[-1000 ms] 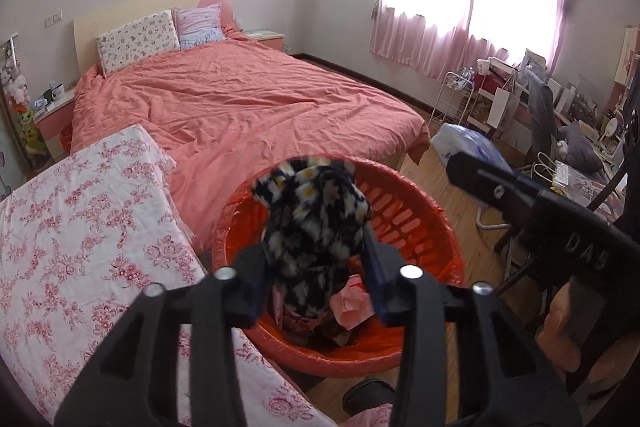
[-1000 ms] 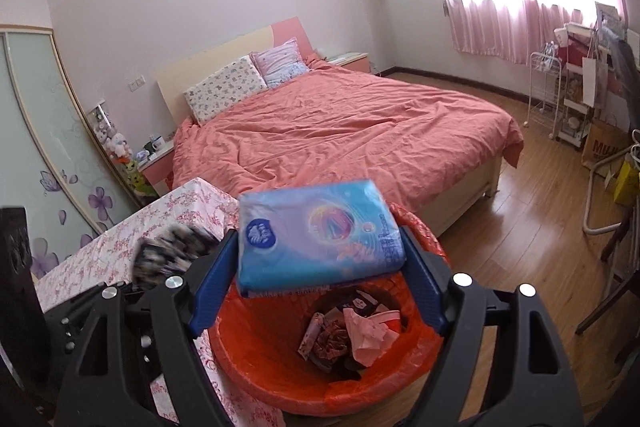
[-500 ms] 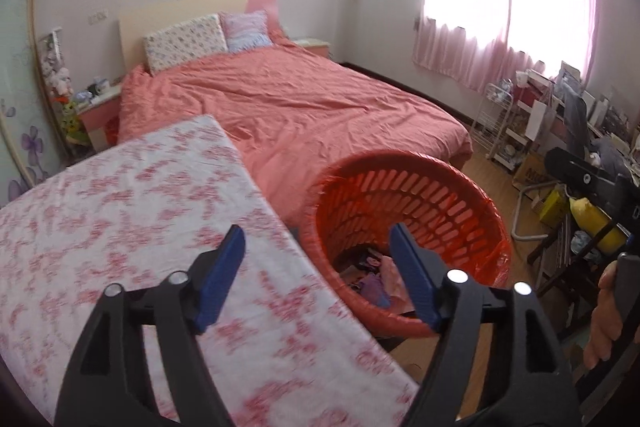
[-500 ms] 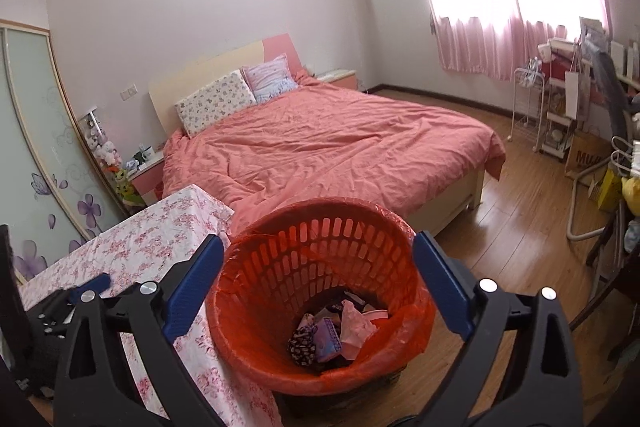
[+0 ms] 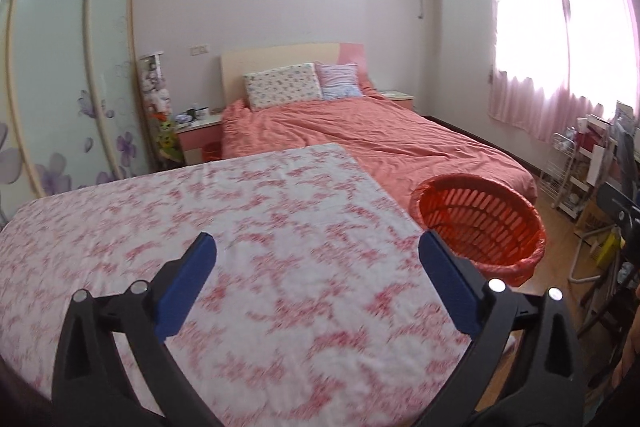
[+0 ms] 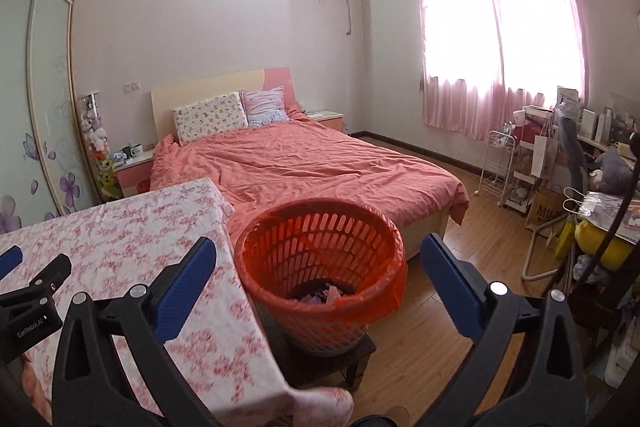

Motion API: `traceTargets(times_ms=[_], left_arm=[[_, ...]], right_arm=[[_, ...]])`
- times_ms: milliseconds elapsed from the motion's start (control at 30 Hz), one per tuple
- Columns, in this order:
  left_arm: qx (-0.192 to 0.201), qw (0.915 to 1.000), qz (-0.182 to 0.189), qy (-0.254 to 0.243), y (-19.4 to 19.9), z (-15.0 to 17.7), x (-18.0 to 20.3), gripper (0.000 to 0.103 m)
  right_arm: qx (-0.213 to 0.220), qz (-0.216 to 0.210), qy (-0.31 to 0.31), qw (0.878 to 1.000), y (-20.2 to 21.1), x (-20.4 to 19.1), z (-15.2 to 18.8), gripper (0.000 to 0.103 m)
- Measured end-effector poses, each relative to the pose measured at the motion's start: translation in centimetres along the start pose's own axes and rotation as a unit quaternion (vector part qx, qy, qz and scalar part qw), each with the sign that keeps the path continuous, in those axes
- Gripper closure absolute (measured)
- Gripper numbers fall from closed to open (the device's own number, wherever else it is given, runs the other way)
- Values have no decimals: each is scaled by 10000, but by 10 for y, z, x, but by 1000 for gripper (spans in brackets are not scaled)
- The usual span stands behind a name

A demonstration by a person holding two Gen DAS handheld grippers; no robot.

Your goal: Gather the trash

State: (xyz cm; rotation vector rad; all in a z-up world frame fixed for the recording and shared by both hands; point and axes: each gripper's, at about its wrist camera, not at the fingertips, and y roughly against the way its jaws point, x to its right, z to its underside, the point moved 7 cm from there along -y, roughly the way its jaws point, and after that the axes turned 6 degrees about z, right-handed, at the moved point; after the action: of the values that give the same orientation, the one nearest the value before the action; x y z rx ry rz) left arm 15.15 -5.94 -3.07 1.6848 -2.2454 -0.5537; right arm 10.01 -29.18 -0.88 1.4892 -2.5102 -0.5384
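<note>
An orange plastic basket (image 6: 320,267) lined with an orange bag stands on a low dark stool beside the table; trash (image 6: 320,295) lies at its bottom. It also shows in the left wrist view (image 5: 480,227). My right gripper (image 6: 318,259) is open and empty, held back from and above the basket. My left gripper (image 5: 316,259) is open and empty above the floral tablecloth (image 5: 240,227). The left gripper's body shows at the left edge of the right wrist view (image 6: 32,303).
The table with the pink floral cloth (image 6: 120,247) is left of the basket. A bed with a salmon cover (image 6: 300,163) lies behind. A white rack (image 6: 500,163), bags and a cluttered desk (image 6: 600,187) stand at the right. Wood floor (image 6: 460,267) lies around the basket.
Both grippers opened and dropped their items, the floral black bundle and the blue tissue pack, into the basket. Both then pulled back and up; the left swung over the table.
</note>
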Motion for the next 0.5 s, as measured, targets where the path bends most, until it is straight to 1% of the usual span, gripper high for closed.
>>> traceTargets(times_ms=[67,133,267,400,500], left_arm=[[-36,9998,-149,106,13,12,-8,4],[-48,9996,-201,201,24,22,-14,4],[-86,9984,-450,341,42,44,-25,4],[-54,9975,-517,481,57,56,-34,4],[-13,9965,-621,561,65,58,-39,4]], right_arm=[[-64,-19,16,10000,10,-4,10,2],[-90,-35,56,9999,18,-7,18,2],[-74,186,116,9997,27,-10,25,2],[-149,265,131,9995,33,-14,33,2],[-326,265,189,9989,33,-21,38,2]])
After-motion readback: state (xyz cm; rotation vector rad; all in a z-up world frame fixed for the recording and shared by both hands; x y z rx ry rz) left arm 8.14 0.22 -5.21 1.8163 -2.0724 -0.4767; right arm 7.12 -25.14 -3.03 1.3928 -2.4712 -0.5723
